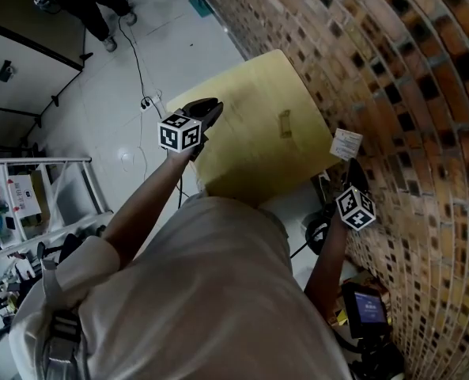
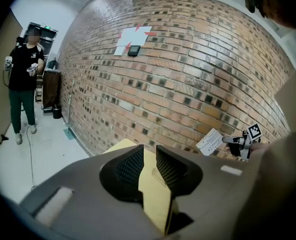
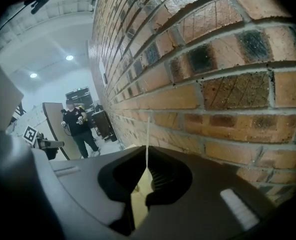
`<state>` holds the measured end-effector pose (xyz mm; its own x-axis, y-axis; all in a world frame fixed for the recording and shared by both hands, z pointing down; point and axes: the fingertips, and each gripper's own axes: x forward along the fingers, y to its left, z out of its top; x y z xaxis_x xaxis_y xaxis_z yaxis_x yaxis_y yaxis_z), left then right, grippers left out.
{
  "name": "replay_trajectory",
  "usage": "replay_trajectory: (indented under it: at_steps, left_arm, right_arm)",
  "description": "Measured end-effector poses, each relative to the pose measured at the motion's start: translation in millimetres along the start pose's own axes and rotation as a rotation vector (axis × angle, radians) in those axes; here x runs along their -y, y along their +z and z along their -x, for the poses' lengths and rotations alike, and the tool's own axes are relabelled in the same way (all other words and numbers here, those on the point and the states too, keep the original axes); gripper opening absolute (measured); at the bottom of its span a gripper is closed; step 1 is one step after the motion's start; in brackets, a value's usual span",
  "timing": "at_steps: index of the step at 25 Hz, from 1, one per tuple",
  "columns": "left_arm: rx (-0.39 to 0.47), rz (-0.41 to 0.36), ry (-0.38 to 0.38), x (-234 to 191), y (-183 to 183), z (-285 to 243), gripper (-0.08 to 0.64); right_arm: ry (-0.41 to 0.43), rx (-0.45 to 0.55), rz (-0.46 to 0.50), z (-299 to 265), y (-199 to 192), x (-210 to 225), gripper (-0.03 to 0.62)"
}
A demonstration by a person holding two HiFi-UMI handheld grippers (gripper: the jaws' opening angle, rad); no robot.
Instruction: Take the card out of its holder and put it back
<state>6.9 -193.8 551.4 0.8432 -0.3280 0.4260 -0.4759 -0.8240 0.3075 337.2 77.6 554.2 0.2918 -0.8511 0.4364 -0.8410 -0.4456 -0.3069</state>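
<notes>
Head view: both forearms are stretched forward. The card (image 1: 346,144) is pinched in the jaws of the right gripper (image 1: 352,167), at 3 o'clock off the tabletop (image 1: 250,85). The jaws of the left gripper (image 1: 210,111) are spread at its 9 o'clock edge.

- A red-brown brick wall (image 1: 408,70) runs along one side.
- A pale yellow wooden table (image 1: 250,133) stands just beside it.
- A thin black cable (image 1: 137,60) lies on the shiny white floor (image 1: 100,125).
- A person in a black top and green trousers (image 2: 23,84) stands far off.
- A white metal rack (image 1: 52,196) holds small things.
</notes>
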Motion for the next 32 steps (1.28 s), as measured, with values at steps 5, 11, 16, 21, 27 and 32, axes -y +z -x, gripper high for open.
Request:
replay_trajectory:
  at_steps: [5, 11, 16, 21, 27, 32]
  left_arm:
    - [0.006, 0.003, -0.008, 3.3, -1.1, -0.7, 0.097]
    - [0.004, -0.018, -0.023, 7.3, -1.6, -1.0, 0.060]
    - [0.025, 0.026, -0.028, 6.4, 1.7, -1.7, 0.068]
    - [0.011, 0.020, -0.033, 11.5, -1.1, -4.3, 0.078]
    - [-0.009, 0.019, -0.033, 15.1, -8.0, -5.0, 0.087]
    - [-0.024, 0.035, -0.025, 13.8, -14.0, -1.4, 0.101]
  right_arm:
    - [0.008, -0.004, 0.005, -1.3, -1.0, -4.2, 0.012]
    - [0.017, -0.012, 0.005, -2.0, -4.1, -9.1, 0.012]
    - [0.030, -0.014, 0.009, -5.8, -4.0, -12.9, 0.012]
    - [0.062, -0.029, 0.027, -16.9, -5.2, -24.2, 0.012]
    - [0.122, -0.067, 0.072, -40.1, -12.3, -49.1, 0.012]
    - [0.166, -0.106, 0.089, -61.2, -22.9, -68.1, 0.012]
